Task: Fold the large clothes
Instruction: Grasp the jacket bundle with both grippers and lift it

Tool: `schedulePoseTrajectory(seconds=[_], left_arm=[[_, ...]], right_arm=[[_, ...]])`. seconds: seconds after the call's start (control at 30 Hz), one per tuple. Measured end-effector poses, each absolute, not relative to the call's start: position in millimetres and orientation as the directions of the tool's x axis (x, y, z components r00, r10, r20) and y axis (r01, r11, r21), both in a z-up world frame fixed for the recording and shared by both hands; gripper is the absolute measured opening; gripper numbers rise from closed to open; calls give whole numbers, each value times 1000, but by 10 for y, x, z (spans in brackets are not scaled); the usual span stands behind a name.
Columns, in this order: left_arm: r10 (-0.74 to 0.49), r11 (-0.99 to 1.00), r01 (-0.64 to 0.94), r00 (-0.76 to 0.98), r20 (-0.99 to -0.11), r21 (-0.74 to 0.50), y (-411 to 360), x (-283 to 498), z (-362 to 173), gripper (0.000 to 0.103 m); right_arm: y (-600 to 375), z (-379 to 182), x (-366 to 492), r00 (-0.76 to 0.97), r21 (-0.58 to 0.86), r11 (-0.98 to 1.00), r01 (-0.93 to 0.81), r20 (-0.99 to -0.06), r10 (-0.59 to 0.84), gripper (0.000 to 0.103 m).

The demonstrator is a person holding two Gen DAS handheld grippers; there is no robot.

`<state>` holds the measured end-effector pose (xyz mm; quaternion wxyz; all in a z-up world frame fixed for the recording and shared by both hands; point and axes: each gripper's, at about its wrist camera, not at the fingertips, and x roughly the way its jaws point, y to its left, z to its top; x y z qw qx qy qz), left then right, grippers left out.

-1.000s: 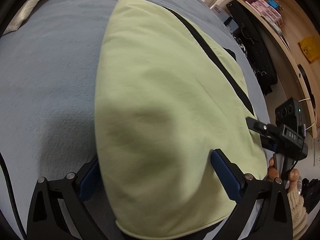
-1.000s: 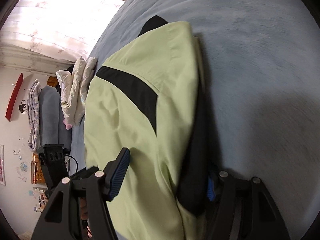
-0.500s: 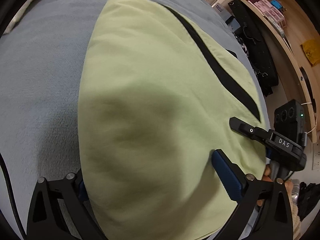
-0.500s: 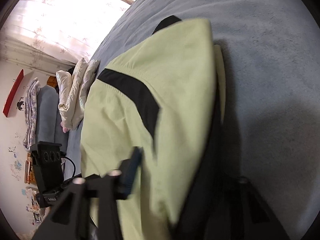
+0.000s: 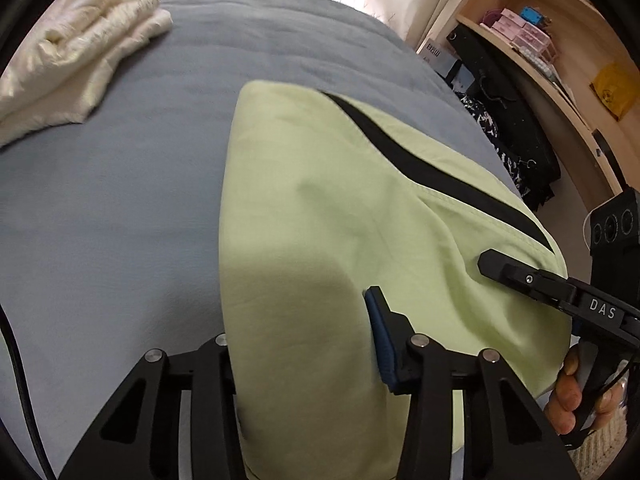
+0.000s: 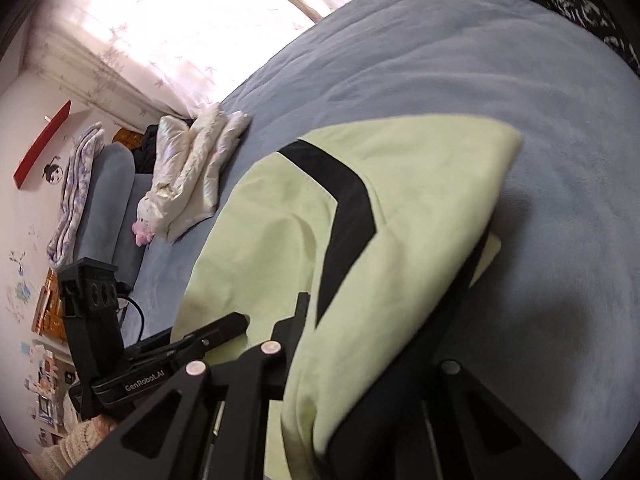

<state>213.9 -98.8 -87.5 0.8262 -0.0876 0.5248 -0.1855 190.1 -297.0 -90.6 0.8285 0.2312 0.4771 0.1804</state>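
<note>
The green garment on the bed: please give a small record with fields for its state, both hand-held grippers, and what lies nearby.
garment: light green garment with a black stripe, folded, near edge lifted
surface: grey-blue bed cover
left hand-held gripper: jaws just closed in, pinching the near edge
right hand-held gripper: jaws just closed, clamped on the other near edge
nearby: cream clothing at the far side of the bed

A wide bed [image 5: 132, 184] covered in soft grey-blue fleece carries a pale green garment with a black stripe [image 5: 320, 208], and a crumpled cream-white quilted jacket [image 5: 68, 68] near its far corner.
</note>
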Motion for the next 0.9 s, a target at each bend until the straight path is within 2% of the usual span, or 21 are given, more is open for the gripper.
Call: schedulePoseTrajectory(seconds=[0.17,0.57,0.9], left_arm=[[-387,921,217,417,-822,-323,-664,1939,-585,42],[-322,946,164,547,-773,-278,743,1465,258,42],[-245,965,81,609,-754,-249,2018,1617,734,42]], right_arm=[[-2649,-622,1713,491,543,829,-133,-691,531,11],[-1420,140,1582,500,518,792,-324,-616,608,11],[-174,601,1961,464,468,752,-464,-595,657,11]])
